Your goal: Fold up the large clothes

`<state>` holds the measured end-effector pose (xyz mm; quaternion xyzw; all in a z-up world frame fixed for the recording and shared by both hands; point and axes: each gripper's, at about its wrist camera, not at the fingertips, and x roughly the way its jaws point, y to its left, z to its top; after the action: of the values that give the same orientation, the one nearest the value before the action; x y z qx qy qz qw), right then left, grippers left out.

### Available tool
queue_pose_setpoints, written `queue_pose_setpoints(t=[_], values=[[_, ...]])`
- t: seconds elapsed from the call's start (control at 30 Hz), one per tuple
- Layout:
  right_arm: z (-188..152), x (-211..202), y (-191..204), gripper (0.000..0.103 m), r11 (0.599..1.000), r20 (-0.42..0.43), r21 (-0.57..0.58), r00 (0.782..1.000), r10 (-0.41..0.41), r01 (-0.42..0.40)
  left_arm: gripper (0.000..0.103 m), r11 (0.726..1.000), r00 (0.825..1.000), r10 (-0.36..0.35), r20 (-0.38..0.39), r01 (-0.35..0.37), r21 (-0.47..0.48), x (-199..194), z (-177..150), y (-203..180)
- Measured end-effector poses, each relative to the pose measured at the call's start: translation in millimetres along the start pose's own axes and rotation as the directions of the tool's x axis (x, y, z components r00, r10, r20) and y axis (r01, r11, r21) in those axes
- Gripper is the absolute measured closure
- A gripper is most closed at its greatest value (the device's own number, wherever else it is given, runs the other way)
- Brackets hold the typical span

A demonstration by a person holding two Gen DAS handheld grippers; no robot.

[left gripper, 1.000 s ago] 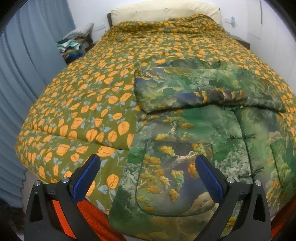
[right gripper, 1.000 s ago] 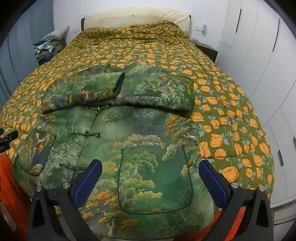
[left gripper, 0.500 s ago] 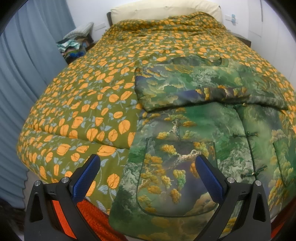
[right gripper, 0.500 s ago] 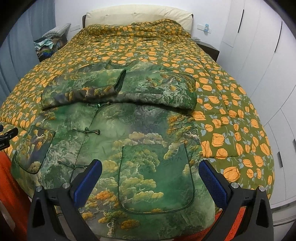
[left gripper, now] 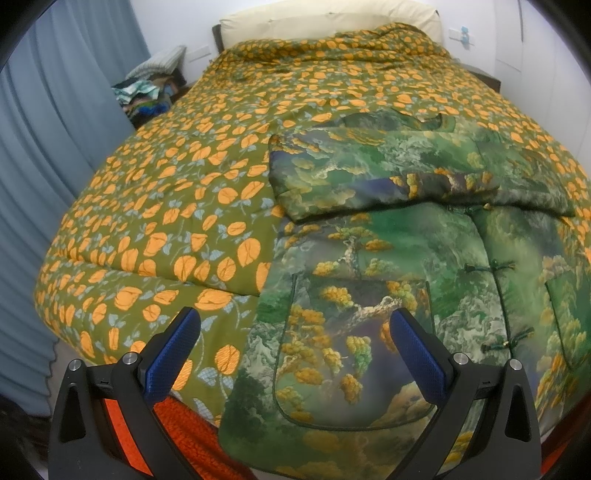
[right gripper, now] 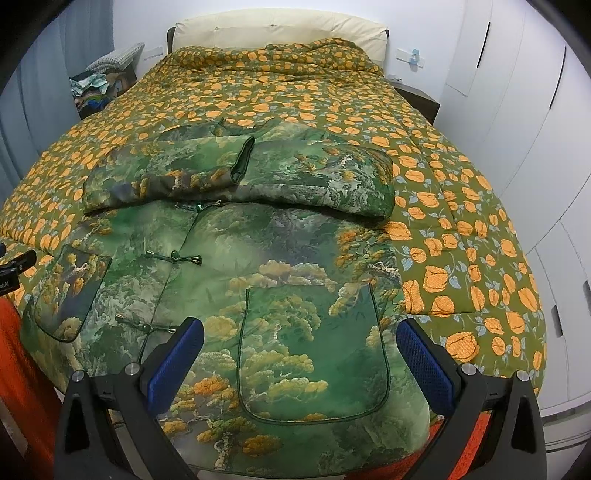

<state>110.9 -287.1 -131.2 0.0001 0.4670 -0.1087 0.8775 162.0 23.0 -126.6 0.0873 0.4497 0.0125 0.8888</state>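
Jacket (left gripper: 388,266) in green landscape-print padding lies face up on the bed's orange-leaf quilt (left gripper: 177,206), its hem draped over the foot edge nearest both cameras and its collar toward the cream headboard (right gripper: 280,29). Farthest left, blue curtains (left gripper: 55,122) hang beside the bed, with a heap of clothes (left gripper: 147,96) in the corner beyond. The left hand-held gripper (left gripper: 295,354) hovers over the hem with its blue pads wide apart and nothing between them, framing the left patch pocket (left gripper: 351,354). Moving across, both sleeves are already folded in over the chest: the left sleeve (right gripper: 166,173) lies on top with its cuff near the centre, and the right sleeve (right gripper: 325,177) runs under it. Down the middle, knotted frog buttons (right gripper: 173,256) hold the front closed. The right hand-held gripper (right gripper: 299,356) likewise stands open and empty over the right patch pocket (right gripper: 314,350), and white wardrobe doors (right gripper: 517,129) fill the far right. Judging from this, the sleeve step is done and the lengthwise fold is in hand; the next move probably calls for each gripper to close on its bottom hem corner, then lift together and carry the hem up toward the collar, keeping the padding even so the sleeves stay put.
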Motion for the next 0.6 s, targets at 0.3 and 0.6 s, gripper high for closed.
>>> queue_pose_setpoints(t=[0.3,0.6], values=[[-1.3,-0.9,-2.5,0.000,0.998,-0.001,-0.032,0.998,-0.057,0.057,0.000,1.000,1.000,0.000,-0.005,0.000,0.008,0.3,0.0,1.1],[-2.6,-0.1,-4.8,0.000,0.997,-0.003,-0.035,0.998,-0.069,0.069,0.000,1.000,1.000,0.002,-0.006,-0.002,0.013,0.1,-1.7,0.6]])
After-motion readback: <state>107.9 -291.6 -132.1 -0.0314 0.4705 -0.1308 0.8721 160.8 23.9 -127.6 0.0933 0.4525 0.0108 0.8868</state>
